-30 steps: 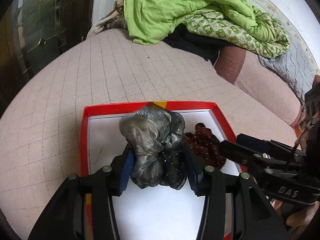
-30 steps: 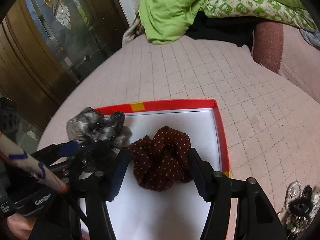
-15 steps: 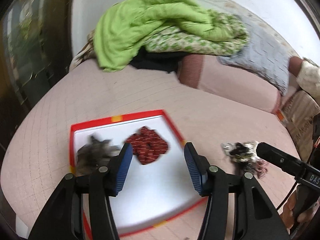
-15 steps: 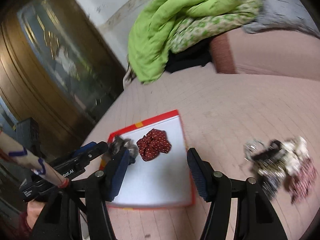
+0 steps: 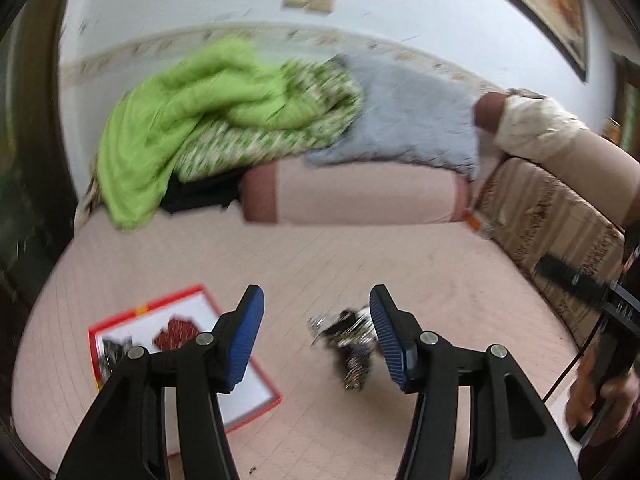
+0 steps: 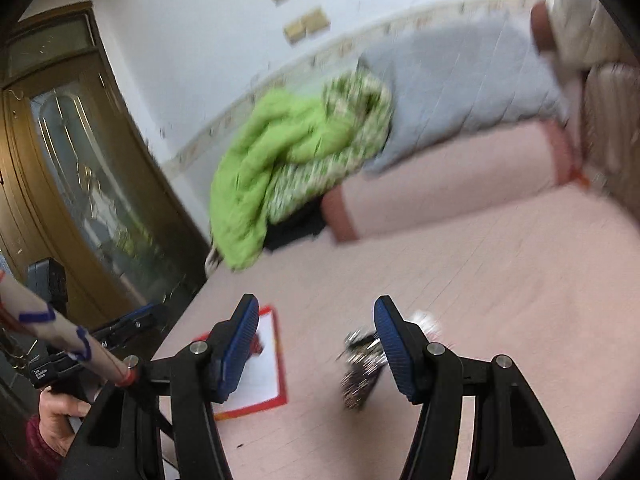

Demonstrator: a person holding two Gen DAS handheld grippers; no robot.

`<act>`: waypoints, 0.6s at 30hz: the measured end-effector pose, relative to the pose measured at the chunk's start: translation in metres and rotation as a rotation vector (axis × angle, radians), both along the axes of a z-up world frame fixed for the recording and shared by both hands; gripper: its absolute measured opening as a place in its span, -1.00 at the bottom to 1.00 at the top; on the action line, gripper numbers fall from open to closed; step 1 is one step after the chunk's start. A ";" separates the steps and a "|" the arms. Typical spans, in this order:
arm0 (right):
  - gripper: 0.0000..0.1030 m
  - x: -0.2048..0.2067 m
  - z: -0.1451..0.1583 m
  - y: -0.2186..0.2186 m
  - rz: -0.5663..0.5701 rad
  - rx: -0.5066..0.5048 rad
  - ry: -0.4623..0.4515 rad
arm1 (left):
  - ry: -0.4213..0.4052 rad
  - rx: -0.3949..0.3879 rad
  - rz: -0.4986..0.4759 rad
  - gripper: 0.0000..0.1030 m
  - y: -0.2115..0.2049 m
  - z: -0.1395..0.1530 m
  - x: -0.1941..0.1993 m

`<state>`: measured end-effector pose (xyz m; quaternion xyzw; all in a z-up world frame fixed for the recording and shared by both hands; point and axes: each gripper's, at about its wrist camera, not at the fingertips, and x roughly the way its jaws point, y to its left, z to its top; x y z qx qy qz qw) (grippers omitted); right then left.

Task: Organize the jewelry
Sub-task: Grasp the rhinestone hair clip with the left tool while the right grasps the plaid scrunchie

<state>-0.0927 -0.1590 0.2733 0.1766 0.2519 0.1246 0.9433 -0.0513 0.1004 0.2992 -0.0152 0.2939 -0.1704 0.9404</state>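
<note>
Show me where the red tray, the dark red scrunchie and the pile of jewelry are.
red tray (image 5: 256, 406): left wrist view, on its red rim at the near right corner.
dark red scrunchie (image 5: 176, 334): left wrist view, on its middle.
pile of jewelry (image 5: 346, 338): left wrist view, on the pile's centre.

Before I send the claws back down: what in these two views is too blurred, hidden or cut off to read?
- Glittery jewelry heap on the pink bedcover: motion-blurred in both views; right wrist's own finger covers part. Single pieces unreadable.
- Red-rimmed white tray: left claw finger hides its middle; the dark red scrunchie and grey scrunchie are smeared.
- Right wrist view: tray mostly behind the right claw.
</note>
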 end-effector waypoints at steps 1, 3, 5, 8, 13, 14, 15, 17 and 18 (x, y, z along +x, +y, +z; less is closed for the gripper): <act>0.25 -0.008 0.013 -0.009 -0.019 -0.003 -0.025 | -0.034 0.006 -0.025 0.07 -0.012 0.017 -0.009; 0.42 -0.026 0.043 -0.028 -0.047 0.000 -0.090 | -0.070 0.003 -0.057 0.22 -0.025 0.037 -0.018; 0.64 -0.042 0.067 -0.042 -0.088 -0.019 -0.140 | -0.102 -0.013 -0.097 0.40 -0.040 0.053 -0.031; 0.66 -0.055 0.074 -0.053 -0.122 -0.061 -0.166 | -0.091 0.023 -0.126 0.43 -0.057 0.043 -0.037; 0.65 -0.040 0.011 -0.051 -0.095 -0.062 -0.022 | 0.054 0.075 -0.064 0.43 -0.063 -0.041 -0.025; 0.65 -0.035 -0.003 -0.050 -0.094 -0.069 0.008 | 0.074 0.090 -0.048 0.43 -0.062 -0.059 -0.026; 0.65 -0.028 -0.022 -0.047 -0.092 -0.078 0.047 | 0.092 0.102 -0.035 0.43 -0.061 -0.077 -0.025; 0.65 -0.014 -0.056 -0.043 -0.078 -0.075 0.114 | 0.146 0.125 -0.012 0.43 -0.059 -0.120 -0.022; 0.65 -0.005 -0.073 -0.041 -0.071 -0.081 0.156 | 0.181 0.125 -0.005 0.43 -0.057 -0.137 -0.019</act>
